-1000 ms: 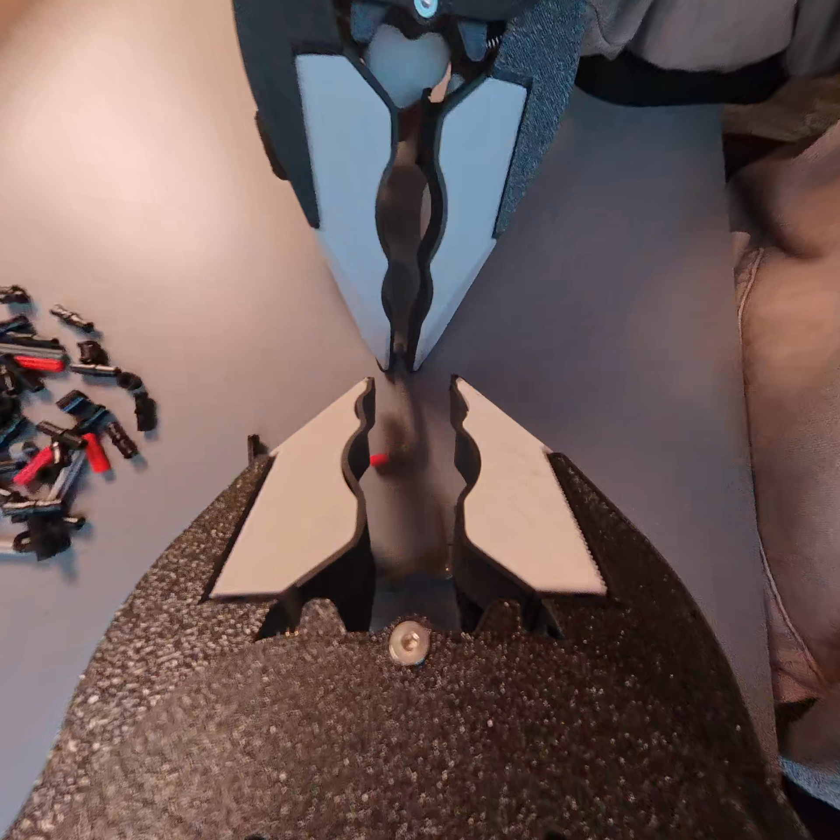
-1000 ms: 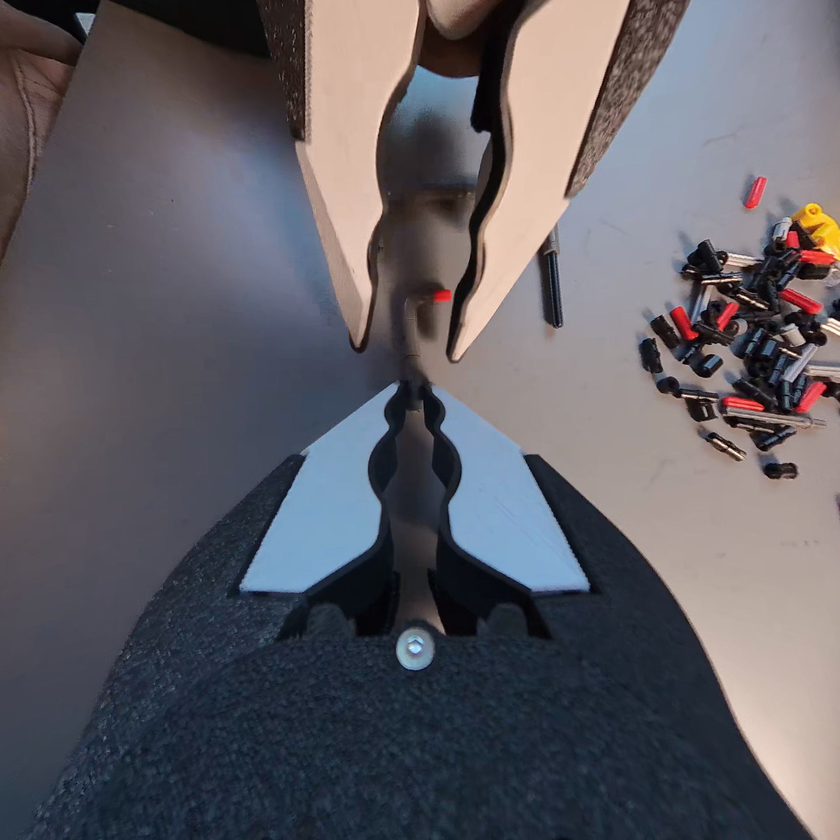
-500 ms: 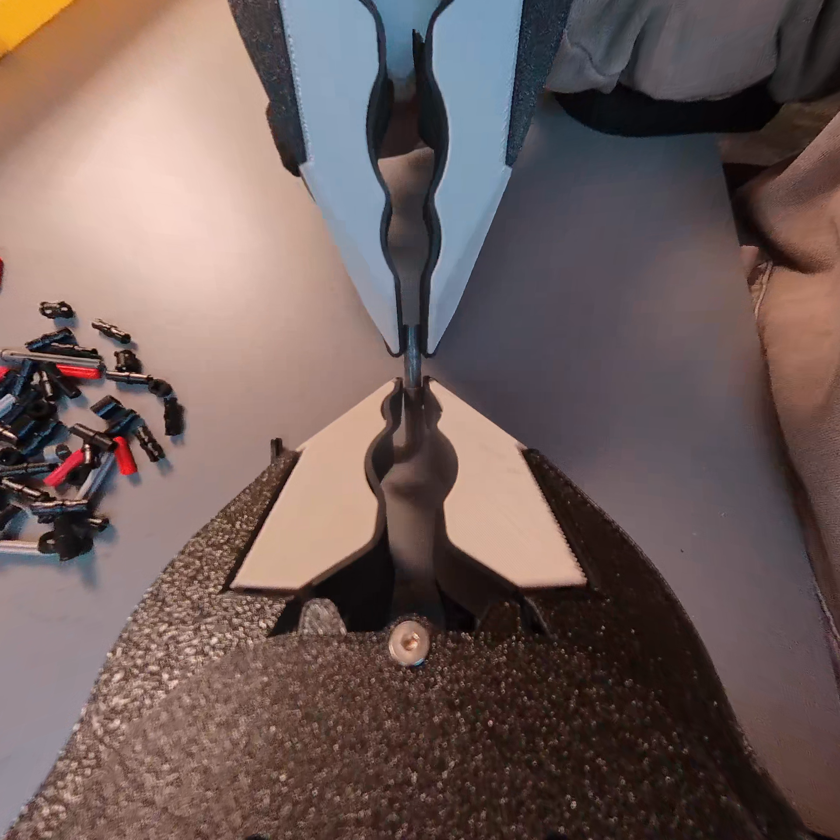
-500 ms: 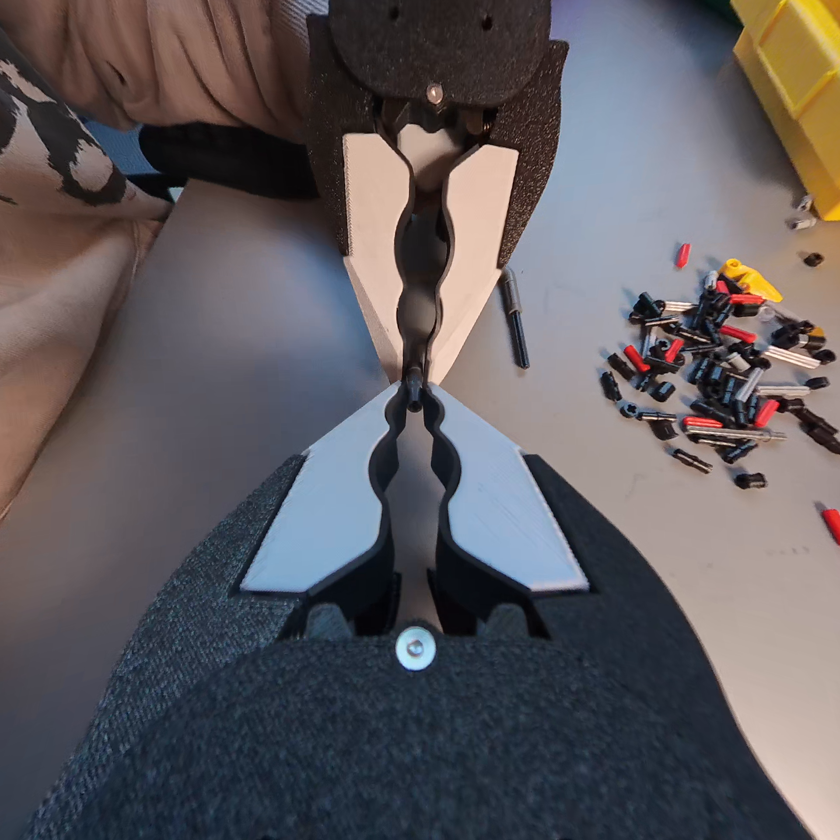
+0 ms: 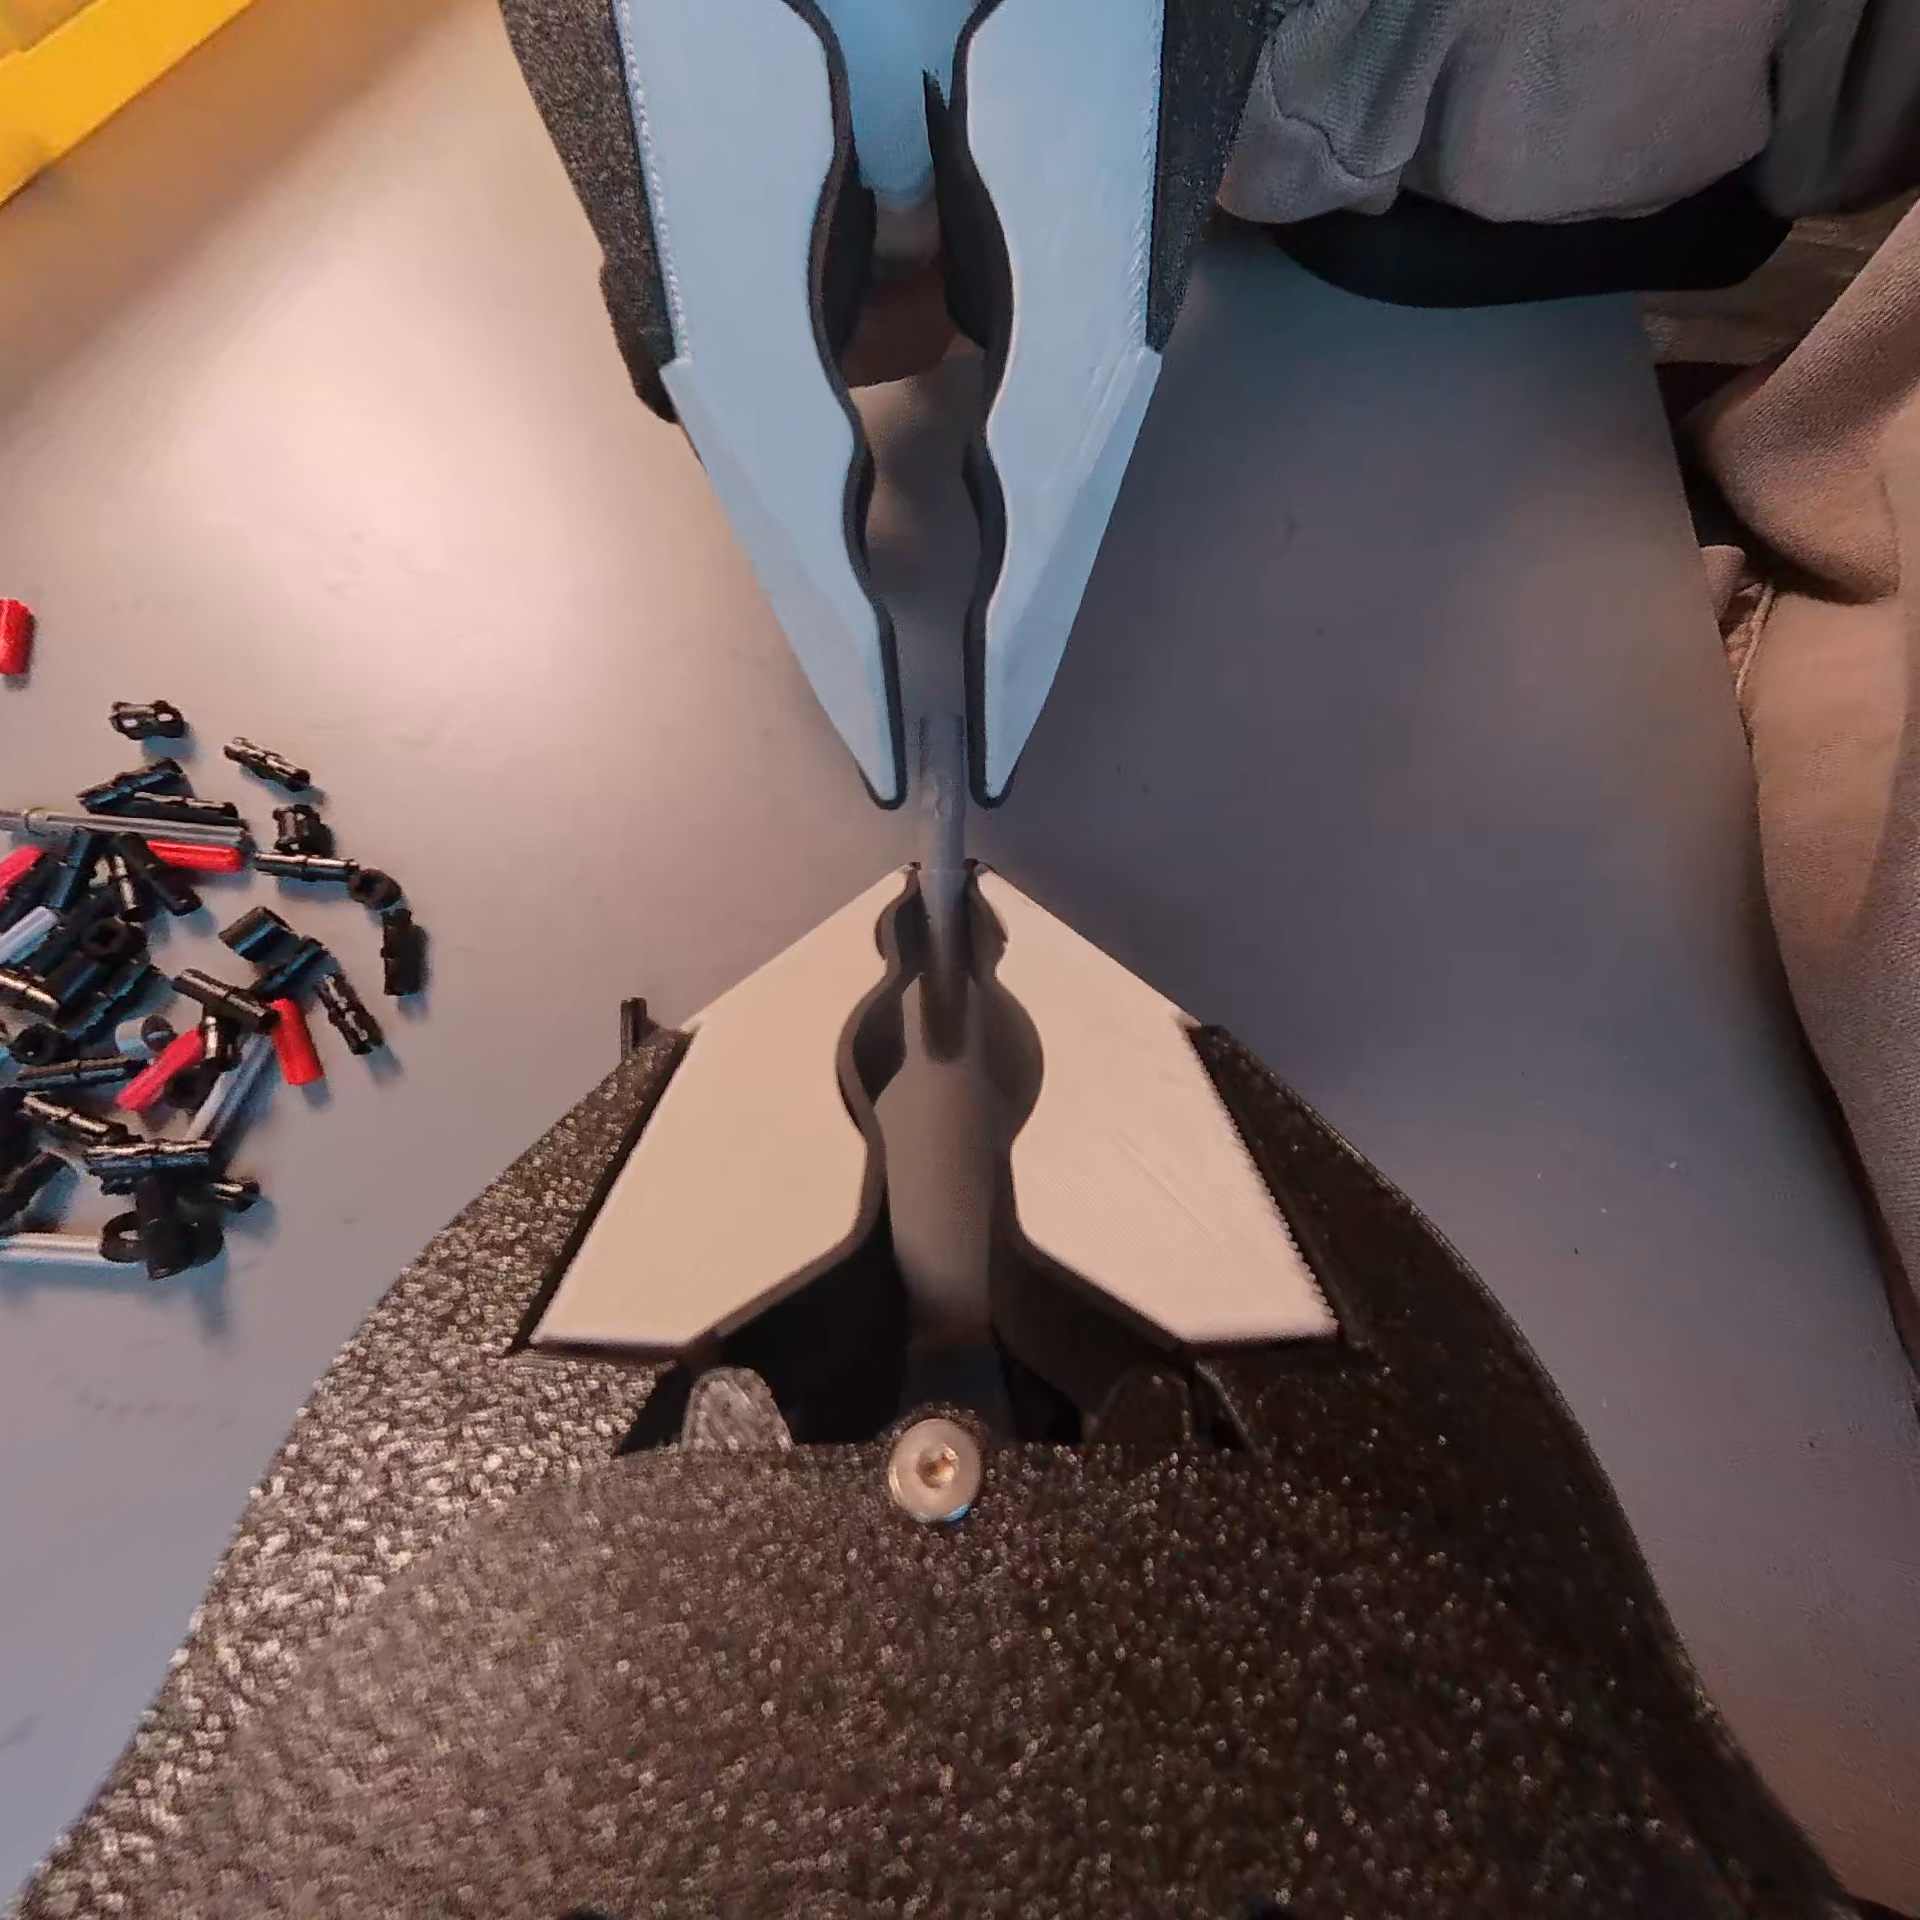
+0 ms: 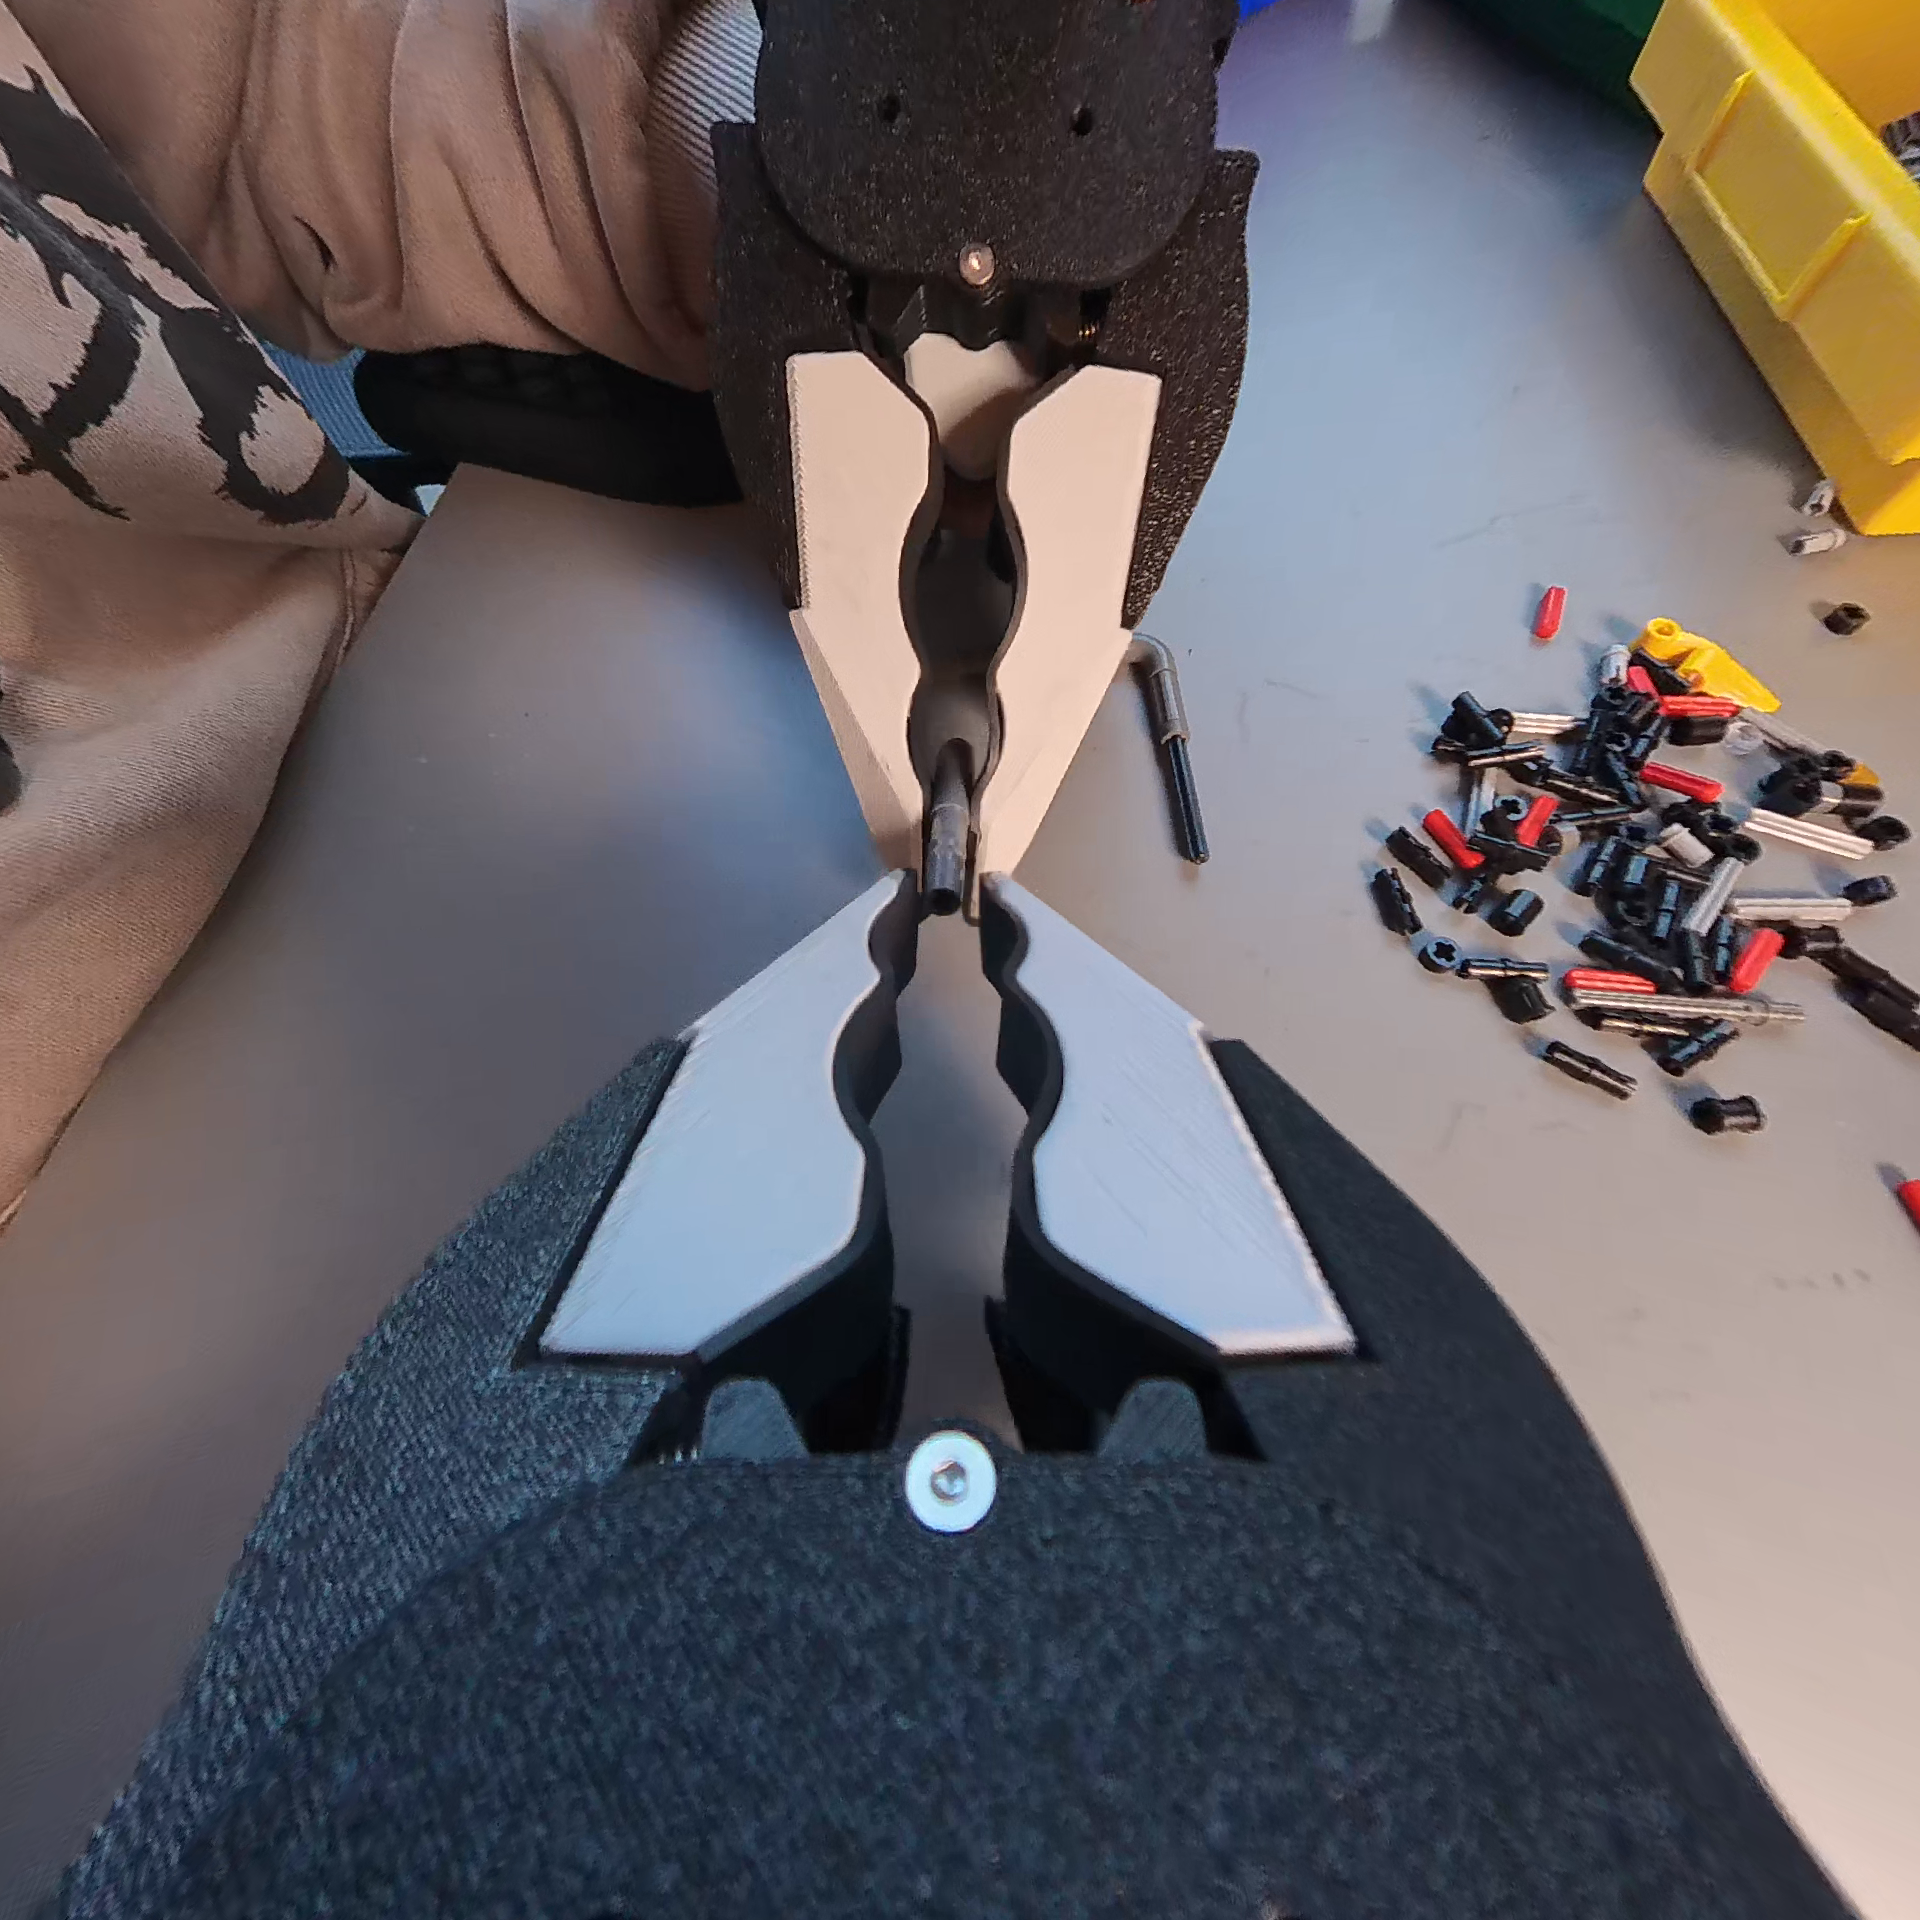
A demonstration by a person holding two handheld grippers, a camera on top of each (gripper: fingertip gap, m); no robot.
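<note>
Your left gripper (image 5: 940, 883) and right gripper (image 6: 945, 894), tip to tip at centre frame, both pinch one thin dark rod (image 5: 943, 831); any twist could snap it loose onto the table (image 5: 1351, 727).

The two grippers are meeting tip to tip, the left gripper (image 5: 943, 883) and right gripper (image 6: 948, 891) blocking each other's forward path at 12 o'clock. In the right wrist view, a heap of small pins (image 6: 1652, 862) is lying at 2 o'clock, a lone black axle (image 6: 1179, 753) at 1 o'clock, a yellow bin (image 6: 1787, 239) beyond. A sleeve (image 6: 260, 343) is crowding 10 o'clock; bare table (image 6: 436, 987) is lying open at 9 o'clock.
</note>
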